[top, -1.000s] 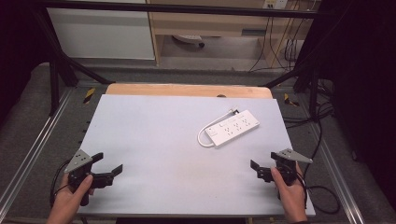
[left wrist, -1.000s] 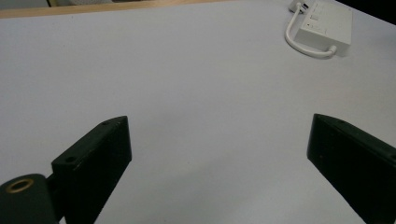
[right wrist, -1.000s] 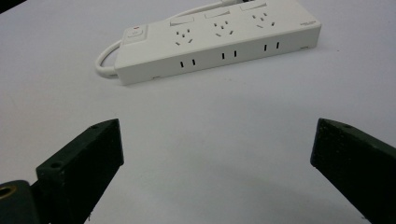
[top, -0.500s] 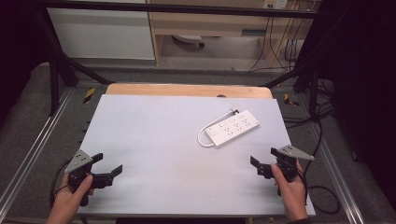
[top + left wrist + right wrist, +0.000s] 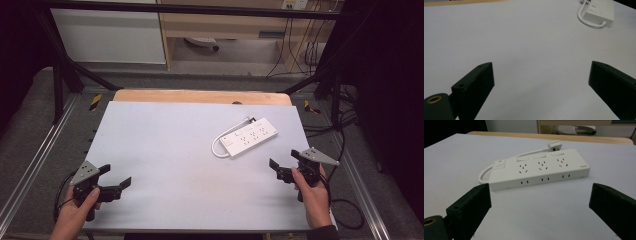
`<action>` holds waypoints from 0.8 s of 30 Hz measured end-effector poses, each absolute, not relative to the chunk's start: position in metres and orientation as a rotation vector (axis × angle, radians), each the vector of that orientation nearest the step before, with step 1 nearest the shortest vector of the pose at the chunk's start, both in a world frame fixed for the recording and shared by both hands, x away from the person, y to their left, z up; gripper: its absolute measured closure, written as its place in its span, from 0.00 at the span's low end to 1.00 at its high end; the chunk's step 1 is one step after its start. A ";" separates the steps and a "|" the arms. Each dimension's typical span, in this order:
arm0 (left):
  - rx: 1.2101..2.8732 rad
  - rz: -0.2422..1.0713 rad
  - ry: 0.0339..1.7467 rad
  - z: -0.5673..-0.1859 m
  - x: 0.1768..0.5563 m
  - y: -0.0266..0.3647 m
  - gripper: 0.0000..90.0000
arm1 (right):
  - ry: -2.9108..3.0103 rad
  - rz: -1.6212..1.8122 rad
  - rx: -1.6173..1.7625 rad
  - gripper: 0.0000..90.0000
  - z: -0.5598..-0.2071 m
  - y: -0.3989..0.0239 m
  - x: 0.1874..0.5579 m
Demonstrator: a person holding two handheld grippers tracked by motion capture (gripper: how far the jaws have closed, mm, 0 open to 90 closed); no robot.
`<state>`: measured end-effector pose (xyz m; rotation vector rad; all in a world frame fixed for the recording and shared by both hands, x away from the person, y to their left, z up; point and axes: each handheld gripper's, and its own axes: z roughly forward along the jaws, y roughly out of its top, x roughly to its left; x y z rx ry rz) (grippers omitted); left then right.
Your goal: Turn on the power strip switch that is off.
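A white power strip (image 5: pixel 249 136) with three sockets and a switch lies on the right half of the white table top (image 5: pixel 170 145). Its white cord (image 5: pixel 216 147) loops back along it to a plug. My right gripper (image 5: pixel 283 158) is open, just in front of the strip and to its right, with nothing between the jaws. The right gripper view has the strip (image 5: pixel 539 171) lying straight ahead of the open right gripper (image 5: pixel 540 186). My left gripper (image 5: pixel 116 175) stands open and empty near the front left corner. In the left gripper view, beyond the left gripper (image 5: pixel 541 64), the strip (image 5: pixel 599 11) is far off.
A wooden board edge (image 5: pixel 200 96) runs along the table's back. Metal rails (image 5: pixel 37 155) flank both sides. Loose black cables (image 5: pixel 345 205) lie on the floor at the right. A white cabinet (image 5: pixel 107 35) and shelving stand behind the table.
My right gripper has edged a little forward towards the power strip. The left gripper has hardly moved, and both stay open.
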<state>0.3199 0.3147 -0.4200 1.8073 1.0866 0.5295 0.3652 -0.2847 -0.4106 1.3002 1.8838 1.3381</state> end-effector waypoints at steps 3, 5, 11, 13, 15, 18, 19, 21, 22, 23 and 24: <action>1.809 0.528 1.088 -0.420 0.320 0.315 0.07 | 1.891 1.342 1.299 0.05 -0.408 -0.284 0.367; 1.809 0.528 1.088 -0.420 0.320 0.315 0.07 | 1.894 1.343 1.300 0.05 -0.407 -0.284 0.369; 1.812 0.526 1.089 -0.421 0.320 0.314 0.07 | 1.898 1.358 1.295 0.04 -0.399 -0.283 0.377; 1.813 0.525 1.088 -0.421 0.320 0.314 0.07 | 1.901 1.360 1.294 0.04 -0.398 -0.282 0.378; 1.814 0.524 1.088 -0.421 0.320 0.314 0.07 | 1.901 1.356 1.289 0.04 -0.395 -0.281 0.381; 1.816 0.522 1.087 -0.421 0.320 0.314 0.07 | 1.891 1.362 1.281 0.04 -0.393 -0.279 0.384; 1.816 0.523 1.086 -0.421 0.320 0.314 0.07 | 1.888 1.362 1.279 0.04 -0.392 -0.279 0.386; 1.816 0.522 1.085 -0.421 0.320 0.314 0.07 | 1.873 1.362 1.270 0.04 -0.390 -0.277 0.388; 1.816 0.522 1.085 -0.421 0.320 0.314 0.07 | 1.858 1.372 1.260 0.05 -0.388 -0.276 0.390; 1.816 0.520 1.086 -0.421 0.320 0.314 0.07 | 1.850 1.377 1.258 0.05 -0.388 -0.275 0.392; 1.817 0.520 1.086 -0.421 0.321 0.314 0.07 | 1.850 1.377 1.258 0.05 -0.388 -0.275 0.392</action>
